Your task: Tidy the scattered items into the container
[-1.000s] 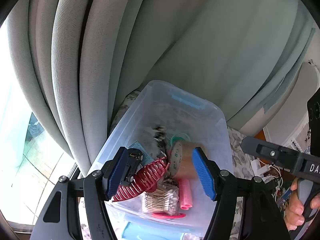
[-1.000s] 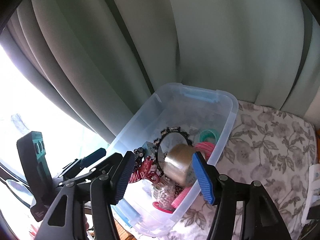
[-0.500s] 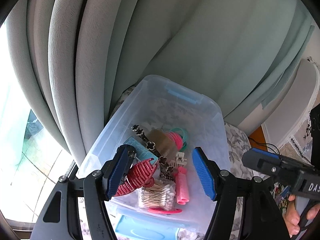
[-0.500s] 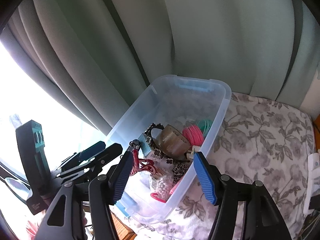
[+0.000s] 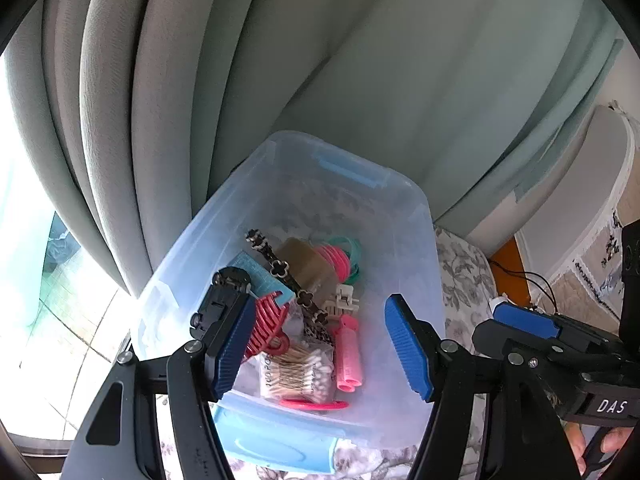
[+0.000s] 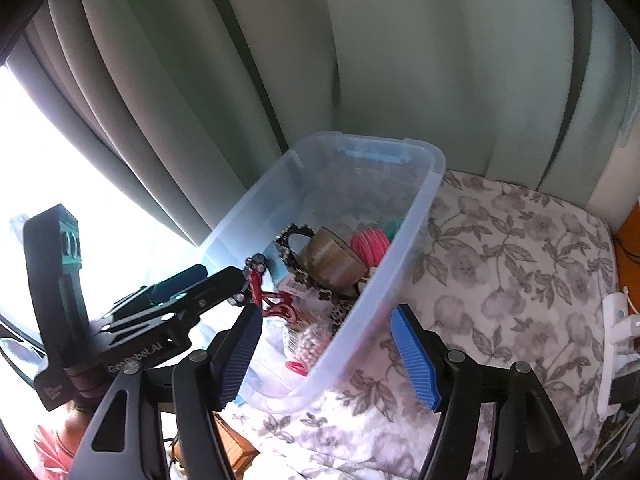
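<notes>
Container point(image 5: 416, 216) translucent plastic, smooth, slightly frosted, with opaque blue plastic latch point(image 5: 276, 446). Red hair claw point(image 5: 267, 322) glossy hard plastic. Tape roll point(image 6: 334, 258) brown, shiny film. Cotton swabs point(image 5: 298, 372) in clear crinkly plastic bag, paper-looking sticks. Pink rollers point(image 5: 349, 358) matt, possibly foam; view is soft. Left gripper point(image 5: 320, 354) matt black frame, ribbed blue rubbery pads point(image 5: 408, 350). Cloth point(image 6: 512, 264) floral printed fabric, soft. Curtain point(image 5: 360, 72) grey-green woven cloth, matt.

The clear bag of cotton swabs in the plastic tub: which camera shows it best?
The left wrist view. It looks down into the clear plastic tub, so the clear bag of cotton swabs lies in plain sight beside the pink tube. In the right wrist view the bag is only a pale blur, seen partly through the tub's wall.
</notes>
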`<action>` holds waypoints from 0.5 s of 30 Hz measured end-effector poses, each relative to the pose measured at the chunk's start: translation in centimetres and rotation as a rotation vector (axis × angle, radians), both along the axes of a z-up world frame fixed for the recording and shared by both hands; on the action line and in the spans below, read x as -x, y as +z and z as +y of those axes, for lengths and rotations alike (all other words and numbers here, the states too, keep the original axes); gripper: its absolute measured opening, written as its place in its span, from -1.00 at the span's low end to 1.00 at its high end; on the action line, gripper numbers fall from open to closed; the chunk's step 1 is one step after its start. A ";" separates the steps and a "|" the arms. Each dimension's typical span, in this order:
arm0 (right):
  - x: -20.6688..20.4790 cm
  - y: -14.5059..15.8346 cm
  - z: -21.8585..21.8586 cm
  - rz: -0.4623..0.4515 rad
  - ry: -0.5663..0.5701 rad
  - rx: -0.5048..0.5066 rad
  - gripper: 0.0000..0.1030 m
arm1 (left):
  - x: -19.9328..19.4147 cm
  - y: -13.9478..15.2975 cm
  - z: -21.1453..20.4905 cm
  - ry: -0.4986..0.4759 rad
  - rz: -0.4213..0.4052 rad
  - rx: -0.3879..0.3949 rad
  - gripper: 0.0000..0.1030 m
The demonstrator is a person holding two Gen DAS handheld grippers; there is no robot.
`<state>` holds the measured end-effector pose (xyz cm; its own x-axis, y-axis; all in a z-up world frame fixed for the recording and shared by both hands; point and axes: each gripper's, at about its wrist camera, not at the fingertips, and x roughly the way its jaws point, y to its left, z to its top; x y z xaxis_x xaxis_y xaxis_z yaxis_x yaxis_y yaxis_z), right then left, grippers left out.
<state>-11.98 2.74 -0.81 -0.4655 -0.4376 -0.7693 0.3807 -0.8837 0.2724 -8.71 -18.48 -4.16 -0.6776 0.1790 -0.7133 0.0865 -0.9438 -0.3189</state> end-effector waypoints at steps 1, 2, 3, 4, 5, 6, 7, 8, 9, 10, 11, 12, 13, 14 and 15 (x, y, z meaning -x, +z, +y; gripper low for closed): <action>-0.1 0.0 0.2 0.002 -0.004 -0.005 0.38 | 0.0 0.0 0.1 -0.003 -0.003 -0.001 0.32; -0.2 0.0 0.3 0.005 -0.007 -0.008 0.38 | 0.0 -0.1 0.3 -0.007 -0.008 -0.004 0.33; -0.3 -0.1 0.5 0.006 -0.010 -0.010 0.38 | -0.1 -0.1 0.5 -0.007 -0.012 0.001 0.36; -0.4 -0.1 0.7 0.005 -0.012 -0.013 0.38 | -0.1 -0.1 0.6 -0.007 -0.017 0.007 0.46; -0.4 -0.1 0.8 0.005 -0.014 -0.017 0.43 | -0.1 0.0 0.8 -0.006 -0.017 0.017 0.50; -0.5 -0.1 0.9 0.004 -0.017 -0.022 0.45 | -0.2 0.0 0.9 -0.006 -0.015 0.023 0.51; -0.5 -0.1 1.0 0.004 -0.018 -0.023 0.46 | -0.3 0.1 1.1 -0.010 -0.013 0.025 0.51; -0.6 -0.1 1.2 0.005 -0.019 -0.021 0.48 | -0.4 0.2 1.3 -0.013 -0.010 0.026 0.53; -0.6 -0.2 1.3 0.005 -0.019 -0.018 0.55 | -0.4 0.3 1.4 -0.017 -0.007 0.027 0.54; -0.7 -0.2 1.4 0.005 -0.020 -0.014 0.60 | -0.5 0.4 1.6 -0.019 -0.002 0.030 0.61; -0.8 -0.2 1.5 0.006 -0.018 -0.010 0.64 | -0.6 0.5 1.7 -0.020 0.003 0.033 0.68; -0.9 -0.1 1.6 0.009 -0.015 -0.005 0.64 | -0.7 0.6 1.8 -0.021 0.008 0.037 0.70; -1.1 -0.1 1.7 0.010 -0.012 -0.002 0.64 | -0.8 0.7 2.0 -0.027 0.014 0.041 0.72; -1.2 -0.1 1.7 0.012 -0.009 0.000 0.65 | -0.9 0.8 2.2 -0.034 0.021 0.046 0.74; -1.3 -0.1 1.8 0.014 -0.006 0.003 0.65 | -1.0 0.9 2.4 -0.041 0.029 0.046 0.75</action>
<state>-10.67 4.51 -0.86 -0.4787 -0.4372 -0.7614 0.3794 -0.8851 0.2697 -7.67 -16.07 -3.30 -0.6910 0.1743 -0.7015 0.0387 -0.9602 -0.2767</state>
